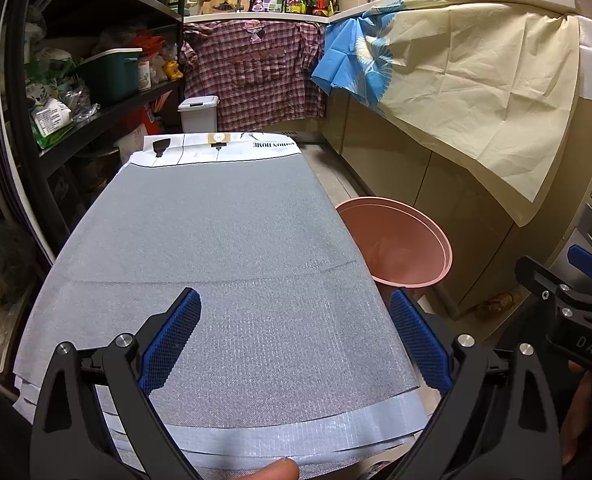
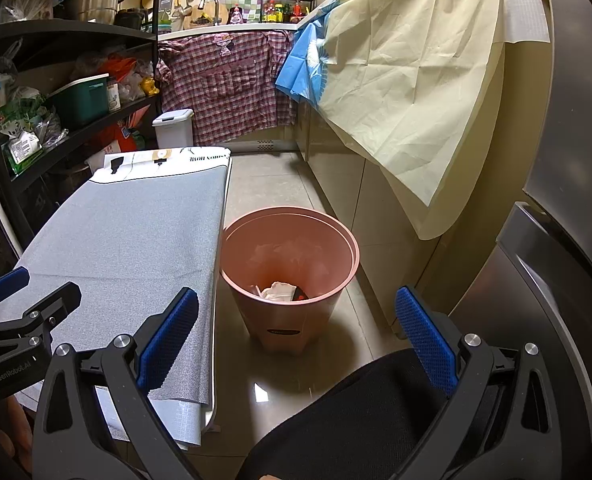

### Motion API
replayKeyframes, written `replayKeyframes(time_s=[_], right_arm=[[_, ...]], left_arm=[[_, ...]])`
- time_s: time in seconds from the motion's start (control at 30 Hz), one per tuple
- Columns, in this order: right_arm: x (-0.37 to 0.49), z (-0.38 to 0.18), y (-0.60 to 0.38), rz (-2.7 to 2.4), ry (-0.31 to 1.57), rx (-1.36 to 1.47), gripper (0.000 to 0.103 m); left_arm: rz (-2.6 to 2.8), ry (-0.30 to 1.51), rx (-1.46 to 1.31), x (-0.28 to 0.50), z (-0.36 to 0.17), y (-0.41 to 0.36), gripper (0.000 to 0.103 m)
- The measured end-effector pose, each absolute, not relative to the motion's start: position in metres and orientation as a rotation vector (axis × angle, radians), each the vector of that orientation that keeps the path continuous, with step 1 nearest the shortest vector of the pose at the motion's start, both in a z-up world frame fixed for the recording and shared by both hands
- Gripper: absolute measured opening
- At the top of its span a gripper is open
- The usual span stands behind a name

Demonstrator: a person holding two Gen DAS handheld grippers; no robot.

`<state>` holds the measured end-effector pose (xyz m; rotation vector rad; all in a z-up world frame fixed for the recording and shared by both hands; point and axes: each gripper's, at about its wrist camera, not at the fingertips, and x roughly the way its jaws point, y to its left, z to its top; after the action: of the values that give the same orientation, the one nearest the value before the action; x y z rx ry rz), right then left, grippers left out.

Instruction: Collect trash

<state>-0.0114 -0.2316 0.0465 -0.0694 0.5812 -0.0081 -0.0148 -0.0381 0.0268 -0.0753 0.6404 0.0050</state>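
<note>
A pink trash bin stands on the floor beside the table; crumpled white paper and a dark scrap lie at its bottom. Its rim also shows at the table's right edge in the left wrist view. My left gripper hovers open over the grey table cover, nothing between its blue pads. My right gripper is open too, held above the floor just in front of the bin, empty. Each gripper appears at the edge of the other's view: the right gripper's body, the left gripper's body.
Black shelving packed with bags and a green box lines the left. A small white lidded bin stands past the table. Cloth-draped counters run along the right, with a steel appliance close by. A dark-clothed knee is below.
</note>
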Motion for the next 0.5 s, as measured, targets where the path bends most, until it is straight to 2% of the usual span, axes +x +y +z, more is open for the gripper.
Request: replayKeyframes(time_s=[0.5], right_arm=[[-0.011, 0.0463, -0.2312, -0.007, 0.582, -0.071, 0.097]], left_arm=[[0.002, 0.638, -0.072, -0.0149, 0.0263, -0.0395, 0.093]])
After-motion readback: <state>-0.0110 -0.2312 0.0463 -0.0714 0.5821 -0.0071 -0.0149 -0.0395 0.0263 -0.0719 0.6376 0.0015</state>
